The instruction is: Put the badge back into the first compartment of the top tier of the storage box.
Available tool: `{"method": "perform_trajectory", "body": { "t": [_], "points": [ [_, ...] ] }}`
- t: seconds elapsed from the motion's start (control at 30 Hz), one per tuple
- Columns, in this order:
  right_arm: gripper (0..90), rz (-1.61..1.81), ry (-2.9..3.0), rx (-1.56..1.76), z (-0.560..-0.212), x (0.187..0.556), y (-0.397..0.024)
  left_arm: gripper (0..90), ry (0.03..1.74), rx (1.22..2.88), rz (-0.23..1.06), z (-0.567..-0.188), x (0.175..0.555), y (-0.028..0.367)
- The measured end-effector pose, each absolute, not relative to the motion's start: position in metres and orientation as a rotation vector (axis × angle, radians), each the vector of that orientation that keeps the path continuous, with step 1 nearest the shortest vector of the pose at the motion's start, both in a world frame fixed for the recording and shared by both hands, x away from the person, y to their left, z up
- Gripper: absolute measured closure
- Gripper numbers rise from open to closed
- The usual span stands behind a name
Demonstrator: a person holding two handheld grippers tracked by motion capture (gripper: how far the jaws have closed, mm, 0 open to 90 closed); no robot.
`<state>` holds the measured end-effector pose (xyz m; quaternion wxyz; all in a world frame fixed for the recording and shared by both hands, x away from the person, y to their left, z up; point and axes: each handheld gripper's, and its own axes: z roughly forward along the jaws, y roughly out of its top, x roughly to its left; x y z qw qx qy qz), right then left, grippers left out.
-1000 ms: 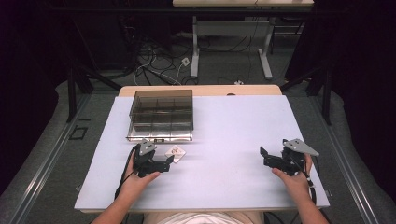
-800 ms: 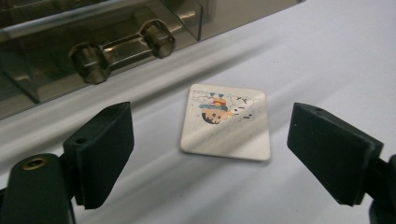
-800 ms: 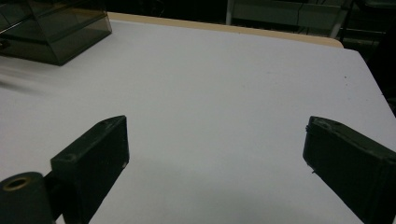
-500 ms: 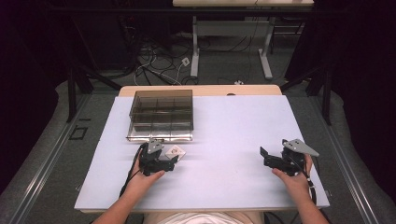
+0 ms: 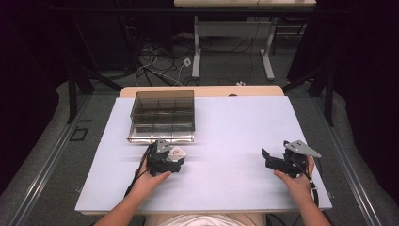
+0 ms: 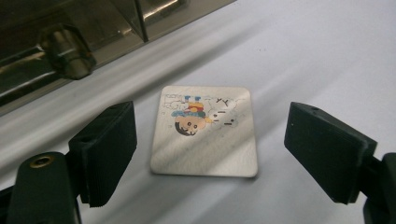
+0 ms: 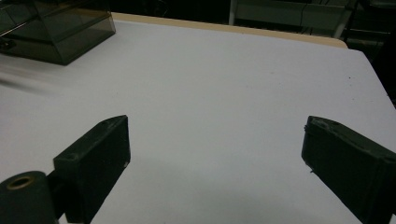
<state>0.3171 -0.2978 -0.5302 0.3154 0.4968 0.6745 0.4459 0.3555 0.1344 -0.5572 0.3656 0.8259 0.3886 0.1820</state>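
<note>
Card [image 6: 204,133] lay flat on the white table [image 5: 235,127], just in front of the smoky box [image 5: 162,115]. Left gripper [image 6: 210,154] straddled it, jaws just closing, pads not yet touching its edges. Right gripper [image 7: 217,158] rested well apart to the right, jaws wide apart, nothing between.

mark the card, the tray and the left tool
card [image 6: 204,132], left gripper view, middle of its printed face.
tray [image 5: 162,137], high view, its near wall.
left tool [image 5: 175,160], high view, between its fingertips, jaws apart around the card.
</note>
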Motion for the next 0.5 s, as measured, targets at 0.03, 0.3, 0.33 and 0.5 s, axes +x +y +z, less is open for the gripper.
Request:
{"method": "perform_trajectory", "body": {
  "t": [0.03,0.3,0.33,0.5],
  "points": [
    [7.8,1.175,1.777,1.309,-0.5302,0.3171,-0.2978,17.4,1.009,2.126,0.464,-0.5577,0.3556,0.1335],
    [8.2,1.176,1.776,1.308,-0.5307,0.3176,-0.2983,18.6,1.012,2.144,0.455,-0.561,0.3607,0.1309],
    [8.2,1.175,1.777,1.307,-0.5307,0.3176,-0.2983,18.8,1.011,2.149,0.454,-0.5612,0.3616,0.1306],
    [8.5,1.179,1.775,1.308,-0.53,0.3167,-0.2981,20.4,1.024,2.153,0.436,-0.5635,0.3648,0.1292]
  ]
}}
